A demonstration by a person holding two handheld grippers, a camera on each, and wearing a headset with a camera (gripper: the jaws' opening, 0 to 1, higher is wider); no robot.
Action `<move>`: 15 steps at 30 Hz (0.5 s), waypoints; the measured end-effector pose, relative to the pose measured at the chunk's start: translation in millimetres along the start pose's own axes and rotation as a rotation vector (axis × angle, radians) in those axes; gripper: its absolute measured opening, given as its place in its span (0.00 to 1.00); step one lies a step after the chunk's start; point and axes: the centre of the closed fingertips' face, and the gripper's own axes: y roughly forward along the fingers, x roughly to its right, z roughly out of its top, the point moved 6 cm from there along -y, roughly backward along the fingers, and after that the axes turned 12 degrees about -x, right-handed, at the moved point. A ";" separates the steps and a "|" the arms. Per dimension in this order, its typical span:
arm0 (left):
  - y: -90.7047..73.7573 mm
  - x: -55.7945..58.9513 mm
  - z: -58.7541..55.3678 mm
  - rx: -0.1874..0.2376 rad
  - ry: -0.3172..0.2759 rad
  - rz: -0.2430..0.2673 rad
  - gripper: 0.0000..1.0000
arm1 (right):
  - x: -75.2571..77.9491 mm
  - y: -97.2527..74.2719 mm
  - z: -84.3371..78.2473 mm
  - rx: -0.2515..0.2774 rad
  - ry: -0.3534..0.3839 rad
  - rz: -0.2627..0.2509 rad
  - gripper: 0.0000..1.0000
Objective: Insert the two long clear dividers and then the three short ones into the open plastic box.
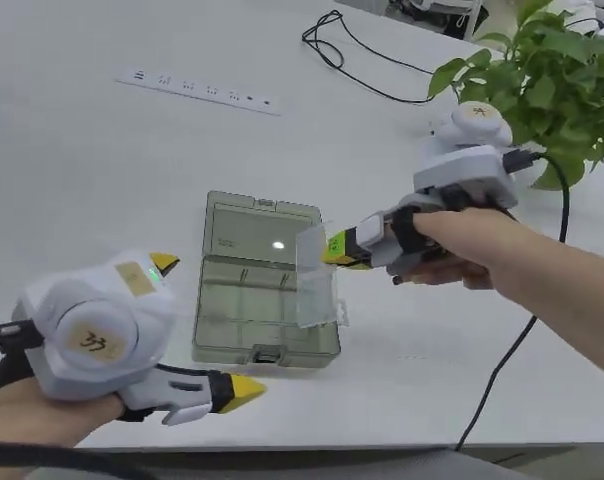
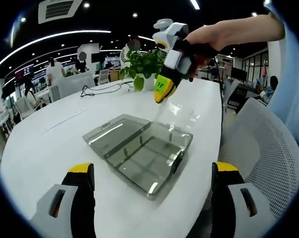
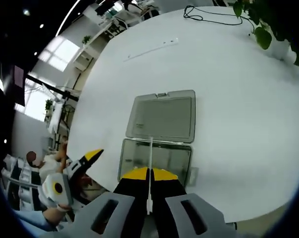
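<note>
The right gripper (image 1: 332, 250) pinches a clear divider (image 1: 315, 278) in its fingers, over the open plastic box (image 1: 244, 300) on the white tabletop (image 1: 92, 160). The left gripper (image 1: 205, 323) is near the box, fingers wide.

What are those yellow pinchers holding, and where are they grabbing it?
The right gripper pinches a clear divider by its upper edge between its jaws. The left gripper holds nothing.
</note>
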 end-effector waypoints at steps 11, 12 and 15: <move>-3.9 -7.0 0.7 0.015 -0.010 0.028 1.00 | 5.6 17.0 3.9 -0.121 0.055 -0.072 0.02; -4.3 -7.7 0.6 0.018 -0.012 0.029 1.00 | 7.1 19.5 5.2 -0.126 0.065 -0.071 0.02; -3.7 -8.8 0.9 0.021 -0.021 0.032 1.00 | 4.3 23.9 5.4 -0.134 0.083 -0.073 0.02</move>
